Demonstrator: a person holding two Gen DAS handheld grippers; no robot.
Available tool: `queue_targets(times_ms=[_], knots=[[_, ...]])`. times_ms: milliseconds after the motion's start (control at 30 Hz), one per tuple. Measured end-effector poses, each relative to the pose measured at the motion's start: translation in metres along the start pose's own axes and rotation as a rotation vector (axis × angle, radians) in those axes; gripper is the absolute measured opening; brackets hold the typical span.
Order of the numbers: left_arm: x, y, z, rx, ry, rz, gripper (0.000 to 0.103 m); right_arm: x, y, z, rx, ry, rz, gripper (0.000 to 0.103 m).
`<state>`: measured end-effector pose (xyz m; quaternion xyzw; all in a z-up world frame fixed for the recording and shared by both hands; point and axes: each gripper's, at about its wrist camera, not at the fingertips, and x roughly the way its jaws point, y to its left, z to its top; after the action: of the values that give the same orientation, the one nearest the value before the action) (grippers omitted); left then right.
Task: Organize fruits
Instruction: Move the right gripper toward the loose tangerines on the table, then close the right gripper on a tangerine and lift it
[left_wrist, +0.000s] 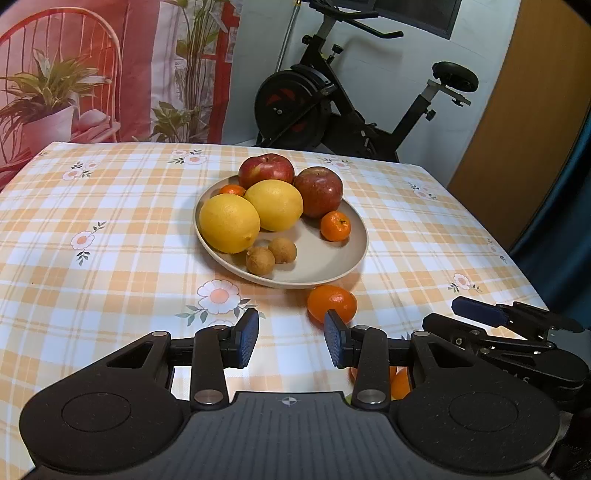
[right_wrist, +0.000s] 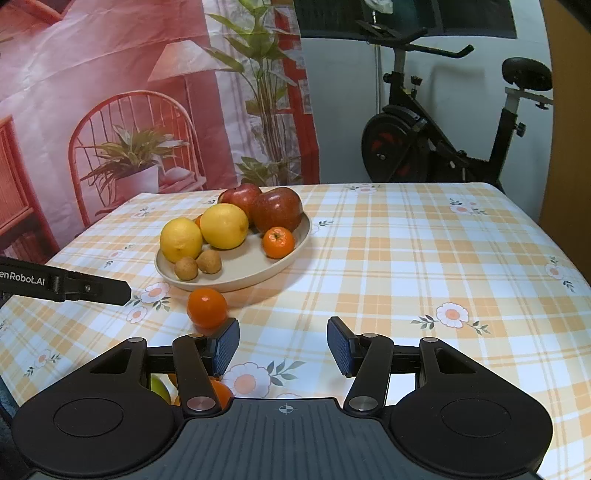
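A beige plate (left_wrist: 325, 258) (right_wrist: 251, 266) holds two red apples (left_wrist: 317, 190), two yellow citrus fruits (left_wrist: 229, 223), two mandarins (left_wrist: 335, 226) and two small brown fruits (left_wrist: 260, 260). A loose mandarin (left_wrist: 331, 303) (right_wrist: 207, 307) lies on the cloth just in front of the plate. My left gripper (left_wrist: 291, 339) is open and empty, its right fingertip just short of that mandarin. My right gripper (right_wrist: 283, 345) is open and empty too, with the mandarin just beyond its left fingertip. More orange fruit (left_wrist: 400, 382) (right_wrist: 219, 391) is half hidden under both grippers.
The table wears an orange plaid cloth with flowers (right_wrist: 406, 258). One of my right gripper's pads (left_wrist: 476, 312) shows at the right of the left wrist view. An exercise bike (left_wrist: 332, 103) and a printed curtain (left_wrist: 110, 74) stand behind the table.
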<state>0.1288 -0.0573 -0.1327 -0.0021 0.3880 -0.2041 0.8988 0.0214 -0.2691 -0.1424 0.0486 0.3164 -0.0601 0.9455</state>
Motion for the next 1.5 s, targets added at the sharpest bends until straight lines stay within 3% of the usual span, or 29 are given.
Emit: queue_targets(times_ms=[1500], knots=[[-0.005, 0.005, -0.009, -0.031, 0.013, 0.006, 0.041, -0.012, 0.032, -0.021, -0.132, 0.104, 0.168, 0.048]])
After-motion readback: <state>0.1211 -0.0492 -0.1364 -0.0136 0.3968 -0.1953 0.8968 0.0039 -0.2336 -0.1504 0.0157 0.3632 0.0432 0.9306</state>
